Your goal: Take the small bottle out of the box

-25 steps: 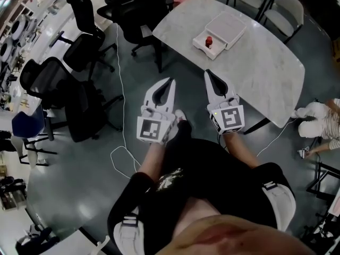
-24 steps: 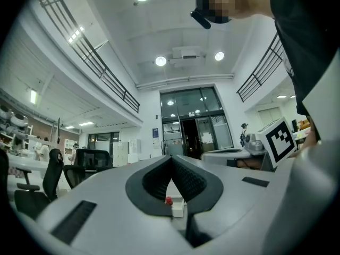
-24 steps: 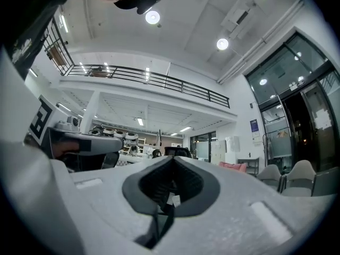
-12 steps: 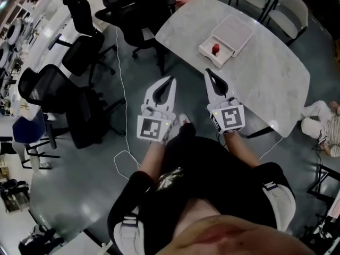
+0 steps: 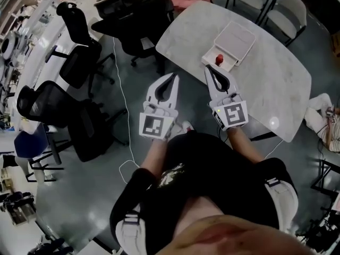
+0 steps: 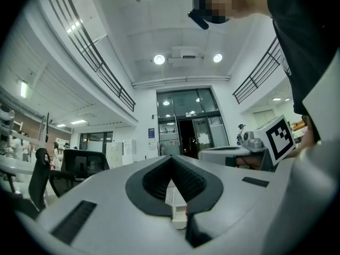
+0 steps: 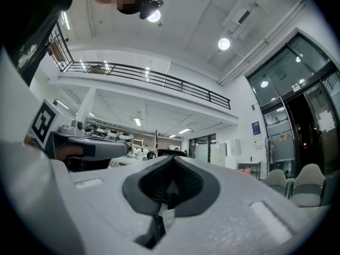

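Head view: red-capped small bottle [image 5: 219, 59] in white box [image 5: 240, 36]; left claw [image 5: 172, 76], right claw [image 5: 208, 68] closed.

My left gripper [image 5: 172, 78] and right gripper [image 5: 209, 69] are matt white plastic, with ribbed matt black pads [image 6: 191, 180]. The table [image 5: 276, 89] looks like pale marble with a slight sheen. The floor [image 5: 79, 185] is smooth and grey.

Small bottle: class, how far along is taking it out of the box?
Done: nothing; the small bottle sits in the open box. In hand: left hand-held gripper and right hand-held gripper, both shut, empty, neither touching it. Left: reach, grip, lift out.
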The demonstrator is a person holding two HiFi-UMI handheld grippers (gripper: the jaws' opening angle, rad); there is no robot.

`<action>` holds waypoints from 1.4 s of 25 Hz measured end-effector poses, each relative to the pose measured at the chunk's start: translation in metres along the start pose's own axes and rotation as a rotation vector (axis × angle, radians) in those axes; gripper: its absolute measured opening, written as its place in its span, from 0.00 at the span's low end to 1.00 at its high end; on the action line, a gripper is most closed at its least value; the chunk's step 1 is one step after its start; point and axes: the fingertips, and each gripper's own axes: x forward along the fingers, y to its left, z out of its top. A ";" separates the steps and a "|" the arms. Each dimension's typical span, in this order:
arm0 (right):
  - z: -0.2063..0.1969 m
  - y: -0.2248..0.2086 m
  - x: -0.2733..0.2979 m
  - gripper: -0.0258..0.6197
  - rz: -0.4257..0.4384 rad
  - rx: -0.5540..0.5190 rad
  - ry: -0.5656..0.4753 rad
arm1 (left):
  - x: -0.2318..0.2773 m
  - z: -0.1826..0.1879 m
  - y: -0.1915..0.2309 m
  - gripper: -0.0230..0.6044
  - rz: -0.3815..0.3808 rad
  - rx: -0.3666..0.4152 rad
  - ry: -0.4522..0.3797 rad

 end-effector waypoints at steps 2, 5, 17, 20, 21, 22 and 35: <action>-0.003 -0.004 0.013 0.03 -0.009 -0.013 0.005 | 0.010 -0.002 0.011 0.05 -0.007 -0.003 -0.003; -0.009 -0.010 0.028 0.03 -0.018 -0.016 0.005 | 0.023 -0.006 0.028 0.05 -0.020 0.001 -0.012; -0.039 -0.047 0.070 0.04 -0.089 -0.071 0.060 | 0.085 -0.039 0.068 0.05 -0.147 -0.022 0.001; -0.062 -0.059 0.065 0.04 -0.106 -0.072 0.123 | 0.099 -0.057 0.067 0.05 -0.177 -0.034 -0.022; -0.071 -0.062 0.060 0.04 -0.115 -0.077 0.152 | 0.102 -0.064 0.066 0.05 -0.187 -0.044 -0.017; -0.080 -0.065 0.055 0.04 -0.124 -0.081 0.185 | 0.105 -0.070 0.064 0.05 -0.197 -0.057 -0.004; -0.165 -0.109 0.053 0.27 -0.165 0.011 0.348 | 0.153 -0.139 0.064 0.05 -0.275 -0.082 0.098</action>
